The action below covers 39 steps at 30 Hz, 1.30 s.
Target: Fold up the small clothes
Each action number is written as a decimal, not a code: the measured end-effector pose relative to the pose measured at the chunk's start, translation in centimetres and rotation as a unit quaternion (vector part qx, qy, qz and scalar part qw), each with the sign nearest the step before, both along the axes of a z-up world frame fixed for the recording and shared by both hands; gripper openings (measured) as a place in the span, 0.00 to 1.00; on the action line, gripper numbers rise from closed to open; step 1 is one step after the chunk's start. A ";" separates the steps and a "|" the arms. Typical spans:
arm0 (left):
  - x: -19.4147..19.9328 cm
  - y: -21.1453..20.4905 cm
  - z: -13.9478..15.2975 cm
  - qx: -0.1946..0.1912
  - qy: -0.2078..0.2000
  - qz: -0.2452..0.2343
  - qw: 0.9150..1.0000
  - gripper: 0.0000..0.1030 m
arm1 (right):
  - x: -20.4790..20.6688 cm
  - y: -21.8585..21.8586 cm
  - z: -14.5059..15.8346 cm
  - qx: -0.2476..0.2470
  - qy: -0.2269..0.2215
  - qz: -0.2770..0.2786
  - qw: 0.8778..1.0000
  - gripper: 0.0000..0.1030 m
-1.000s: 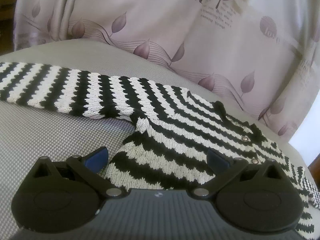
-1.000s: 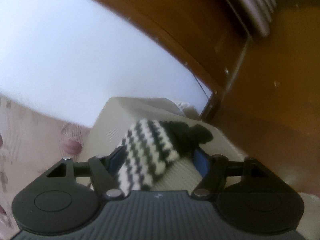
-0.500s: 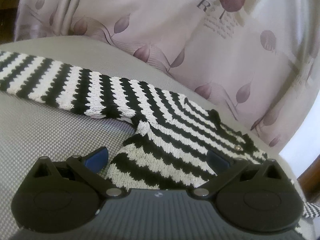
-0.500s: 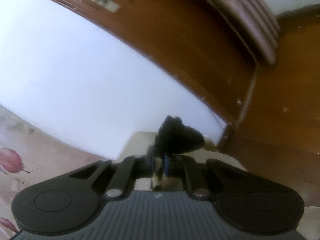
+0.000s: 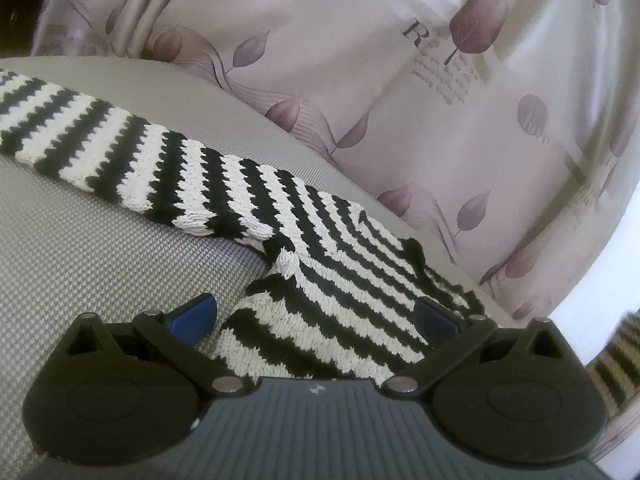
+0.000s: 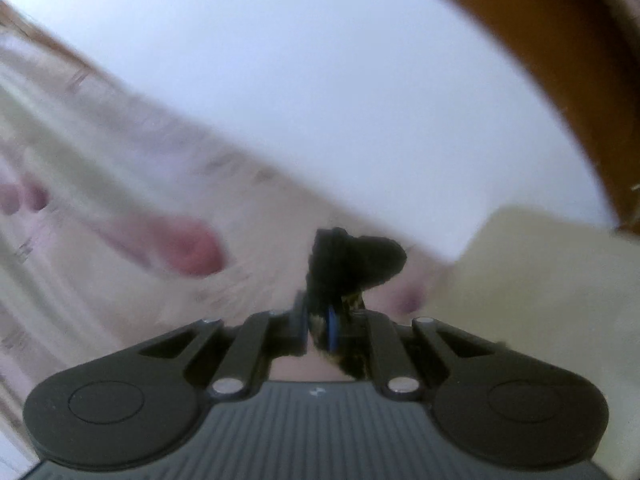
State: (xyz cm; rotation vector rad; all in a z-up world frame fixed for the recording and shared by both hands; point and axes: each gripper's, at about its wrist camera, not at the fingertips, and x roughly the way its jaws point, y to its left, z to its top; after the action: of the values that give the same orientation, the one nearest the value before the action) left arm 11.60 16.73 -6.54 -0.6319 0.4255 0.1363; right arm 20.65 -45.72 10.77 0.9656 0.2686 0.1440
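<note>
One fold is only beginning: the striped knit sweater (image 5: 320,280) lies mostly flat on the grey cushion (image 5: 100,248), its far sleeve (image 5: 100,136) unfolded. The right gripper (image 6: 318,326) is clamped on a black cuff (image 6: 352,260) lifted off the cushion. The left gripper (image 5: 316,312) gapes wide, straddling the hem and gripping nothing.

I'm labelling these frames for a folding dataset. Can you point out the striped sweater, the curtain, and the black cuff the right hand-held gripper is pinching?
striped sweater (image 5: 344,292): left wrist view, on its body panel.
curtain (image 5: 360,52): left wrist view, on a leaf-printed fold.
black cuff (image 6: 356,258): right wrist view, on the bunched end above the pads.
</note>
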 end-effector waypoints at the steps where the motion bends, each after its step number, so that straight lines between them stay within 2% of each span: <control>1: -0.1 0.1 0.0 -0.003 -0.002 0.000 1.000 1.00 | 0.7 1.7 0.3 0.002 -0.005 0.011 1.000 0.09; 7: -0.4 0.4 -0.1 -0.016 -0.011 -0.002 1.000 1.00 | 3.7 12.5 -0.3 0.025 -0.015 0.086 0.996 0.09; 11: -0.4 0.4 -0.1 -0.020 -0.014 -0.003 1.000 1.00 | 4.9 19.1 -2.4 0.034 0.004 0.127 0.991 0.09; 18: -0.4 0.5 -0.1 -0.028 -0.021 -0.003 0.999 1.00 | 5.0 27.2 -7.3 0.053 0.047 0.183 0.981 0.09; 27: -0.6 0.5 -0.1 -0.036 -0.027 -0.002 0.999 1.00 | 5.6 34.6 -11.7 0.008 0.093 0.234 0.968 0.09; 33: -0.7 0.5 -0.1 -0.037 -0.029 -0.001 0.999 1.00 | 5.3 37.4 -13.4 -0.063 0.097 0.274 0.955 0.13; 35: -0.6 0.5 -0.1 -0.038 -0.029 0.000 0.999 1.00 | 5.3 37.7 -13.6 -0.071 0.092 0.297 0.948 0.25; 36: -0.6 0.5 -0.1 -0.038 -0.029 0.000 0.999 1.00 | 5.2 37.6 -13.7 -0.061 0.085 0.309 0.945 0.40; 37: -0.6 0.5 -0.1 -0.037 -0.029 -0.001 0.999 1.00 | 5.2 37.3 -13.9 -0.033 0.074 0.326 0.942 0.56; 39: -0.7 0.4 0.0 -0.036 -0.028 0.000 0.999 1.00 | 4.7 35.6 -13.7 0.015 0.048 0.345 0.937 0.71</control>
State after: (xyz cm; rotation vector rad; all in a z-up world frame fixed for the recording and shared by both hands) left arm 10.95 17.14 -6.57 -0.7051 0.3783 0.1046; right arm 25.32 -10.11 -2.89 0.8761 0.6924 0.7476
